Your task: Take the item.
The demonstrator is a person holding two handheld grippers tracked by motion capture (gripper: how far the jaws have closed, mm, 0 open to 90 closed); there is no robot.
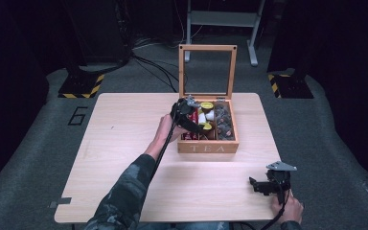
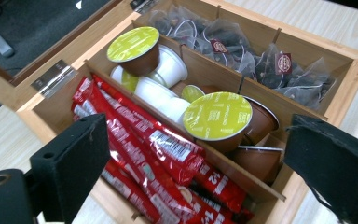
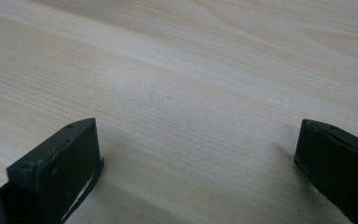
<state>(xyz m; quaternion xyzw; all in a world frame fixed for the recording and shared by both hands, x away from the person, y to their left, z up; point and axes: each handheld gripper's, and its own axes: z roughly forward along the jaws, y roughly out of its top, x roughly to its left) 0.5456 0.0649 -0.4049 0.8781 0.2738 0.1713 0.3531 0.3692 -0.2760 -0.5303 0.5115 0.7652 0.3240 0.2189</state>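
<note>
Two hand-held grippers: jaws wide, holding nothing.
Left hand-held gripper [image 2: 191, 154]: above red sachets [image 2: 154, 163] in tea box [image 1: 208, 146].
Right hand-held gripper [image 1: 263, 186]: on worktop [image 1: 124, 143], near right corner.
Box lid [image 1: 207, 72]: upright.

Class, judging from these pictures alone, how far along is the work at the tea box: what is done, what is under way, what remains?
Done: the tea box stands with its lid raised. Under way: the left gripper hovers open above the red sachets and capsules, holding nothing. Left: any grasp is still to come; the right gripper waits open over the bare table.
</note>
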